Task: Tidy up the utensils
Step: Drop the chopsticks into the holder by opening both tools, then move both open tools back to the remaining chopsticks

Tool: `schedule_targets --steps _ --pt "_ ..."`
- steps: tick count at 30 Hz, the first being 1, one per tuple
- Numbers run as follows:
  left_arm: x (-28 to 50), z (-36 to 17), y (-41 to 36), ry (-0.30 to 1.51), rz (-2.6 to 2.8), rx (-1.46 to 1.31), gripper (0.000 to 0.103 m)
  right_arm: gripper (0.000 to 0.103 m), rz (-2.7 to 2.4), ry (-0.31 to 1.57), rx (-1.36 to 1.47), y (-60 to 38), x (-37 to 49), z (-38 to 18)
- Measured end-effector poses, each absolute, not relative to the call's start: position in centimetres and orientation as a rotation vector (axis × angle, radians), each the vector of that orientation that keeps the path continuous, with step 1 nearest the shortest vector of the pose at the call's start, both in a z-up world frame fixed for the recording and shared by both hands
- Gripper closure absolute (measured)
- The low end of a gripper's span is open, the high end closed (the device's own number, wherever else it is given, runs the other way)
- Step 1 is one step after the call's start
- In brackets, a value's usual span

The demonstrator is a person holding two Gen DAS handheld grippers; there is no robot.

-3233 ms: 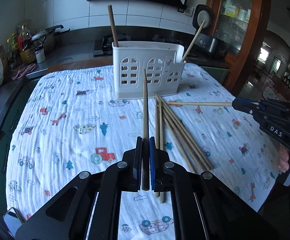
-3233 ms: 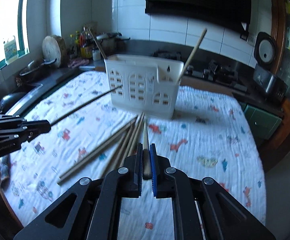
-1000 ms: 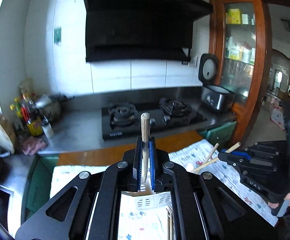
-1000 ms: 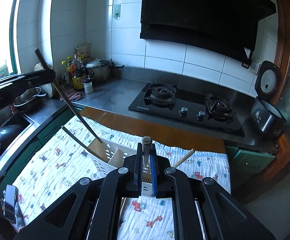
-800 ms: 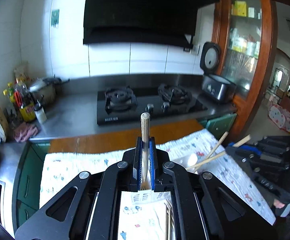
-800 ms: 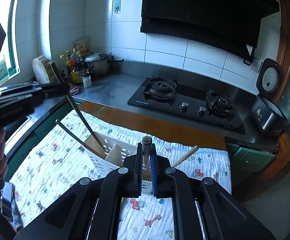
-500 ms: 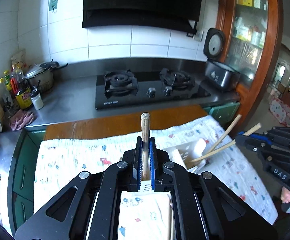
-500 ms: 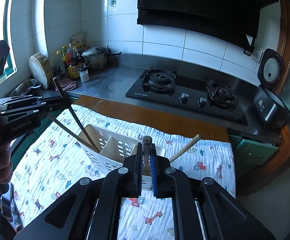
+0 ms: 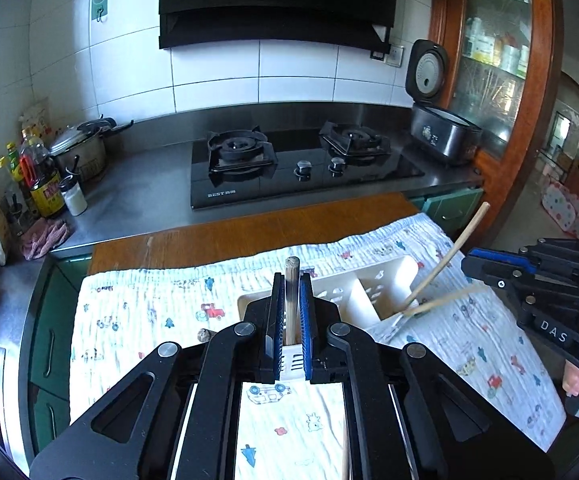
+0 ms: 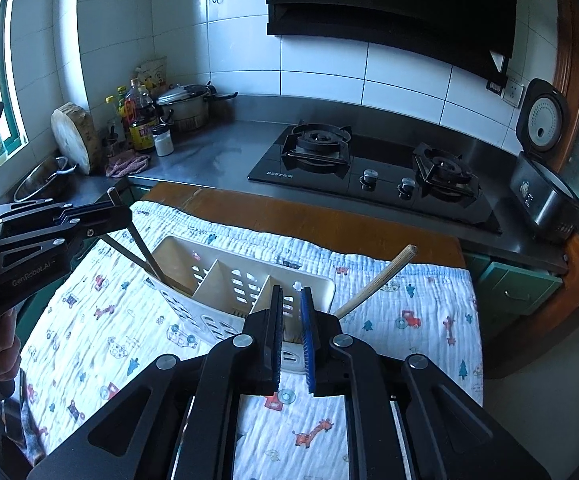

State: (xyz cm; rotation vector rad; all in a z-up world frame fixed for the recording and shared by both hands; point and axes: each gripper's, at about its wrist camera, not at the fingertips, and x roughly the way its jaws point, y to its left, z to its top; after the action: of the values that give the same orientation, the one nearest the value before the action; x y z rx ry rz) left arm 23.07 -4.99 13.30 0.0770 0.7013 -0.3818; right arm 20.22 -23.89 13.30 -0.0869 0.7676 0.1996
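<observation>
The left gripper [image 9: 291,292] is nearly closed, its blue pads pinching a chopstick [image 9: 291,268] that stands upright between them, the round top poking just above the fingertips. Seen from the right wrist, this stick slants down from the tips into the end compartment of the white utensil holder [image 10: 193,316] on that gripper's side. A second dark chopstick [image 10: 125,252] leans in the same compartment, just below the tips.

The right gripper [image 10: 291,300] has just been opening. Its pads stand slightly apart, with a light chopstick [image 9: 449,299] loose between them. This one lies low in the gap and does not rise above the fingertips. From the left wrist it runs from the right gripper's tips down into the holder's end compartment directly ahead of that gripper. Another light chopstick [image 10: 373,280] leans out of this compartment, to the right of the right gripper's fingers. The middle compartment looks empty from both views.

A hand [image 10: 1,356] grips the left tool's handle.

The holder sits just ahead of both grippers on a white cloth [image 10: 409,320] printed with small cars and animals. Past the cloth's far edge is a bare strip of wooden tabletop [image 10: 309,220]. Beyond it runs a steel counter with a black gas hob [image 10: 369,168]. Far left of the tools are bottles and a lidded pot [image 10: 185,110]. Far right is an open rice cooker [image 10: 545,200].
</observation>
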Motion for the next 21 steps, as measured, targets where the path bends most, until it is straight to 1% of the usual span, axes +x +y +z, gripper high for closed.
schedule_targets --steps 4,6,9,11,14,21 --pt "21.9 14.2 -4.2 0.665 -0.386 0.067 0.09 0.086 0.184 0.728 -0.082 -24.1 19.4 14.4" --pt "20.9 15.0 -3.8 0.641 -0.391 0.055 0.089 0.081 0.176 0.697 -0.081 -24.2 18.5 15.1" --pt "18.7 15.9 -2.9 0.596 -0.391 0.052 0.083 0.08 0.184 0.648 -0.07 -24.4 16.5 16.1" --pt "17.3 16.0 -2.4 0.577 -0.386 0.056 0.083 0.079 0.188 0.625 -0.067 -24.3 14.7 16.2" --pt "15.0 15.1 -1.6 0.567 -0.382 0.058 0.082 0.079 0.216 0.623 -0.06 -24.0 12.4 14.8" --pt "10.4 9.7 -0.6 0.632 -0.388 0.057 0.081 0.079 0.236 0.714 -0.065 -22.2 8.0 7.1"
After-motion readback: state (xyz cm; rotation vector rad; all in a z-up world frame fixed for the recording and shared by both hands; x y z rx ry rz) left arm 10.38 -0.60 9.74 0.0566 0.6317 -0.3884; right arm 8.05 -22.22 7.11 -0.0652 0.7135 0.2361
